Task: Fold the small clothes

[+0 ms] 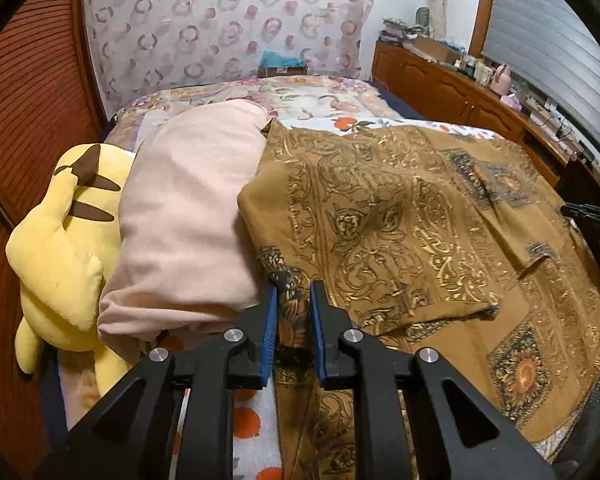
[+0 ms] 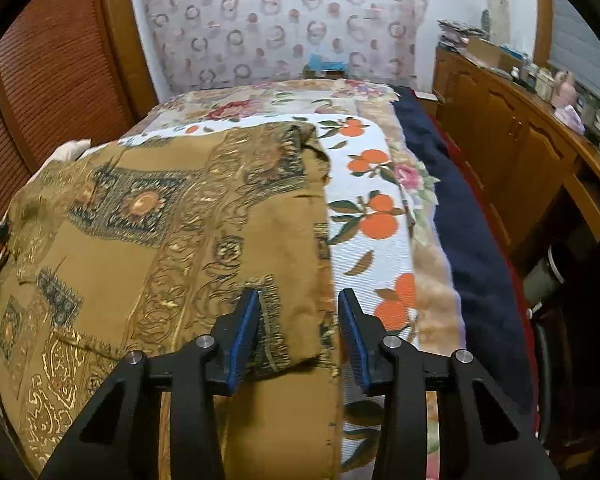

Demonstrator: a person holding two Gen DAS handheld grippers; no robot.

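Presently, entries as follows.

Garment: a brown patterned garment [image 1: 420, 216] lay spread across most of the bed [image 2: 384, 240], on a white blanket printed with oranges [image 2: 376, 216]; in the left wrist view it filled the frame from 12 round to 5 o'clock.

Fold state: mostly flat and open, with one flap turned over near the 6 o'clock edge in the left wrist view; no tidy folded packet was to be seen.

Progress, judged: early; both near corners were being taken up, and the folds proper appeared to be left to do.

Left gripper [image 1: 294, 292]: jaws narrowed to a slim gap, with the dark-bordered edge of the garment bunched between the blue pads [image 1: 271, 336]; it read as grasping that edge.

Right gripper [image 2: 298, 300]: jaws stood partly apart, straddling the garment's near right corner; the left pad [image 2: 242, 336] lay against the cloth, while the right pad sat just beyond the garment's edge over the blanket. No pinch was made yet.

Neighbours: a pink pillow [image 1: 188, 208] at 9 o'clock of the garment, touching it; a yellow plush toy [image 1: 64, 248] further toward 9.

Room: a wooden cabinet [image 2: 512, 152] at 3 o'clock of the bed.
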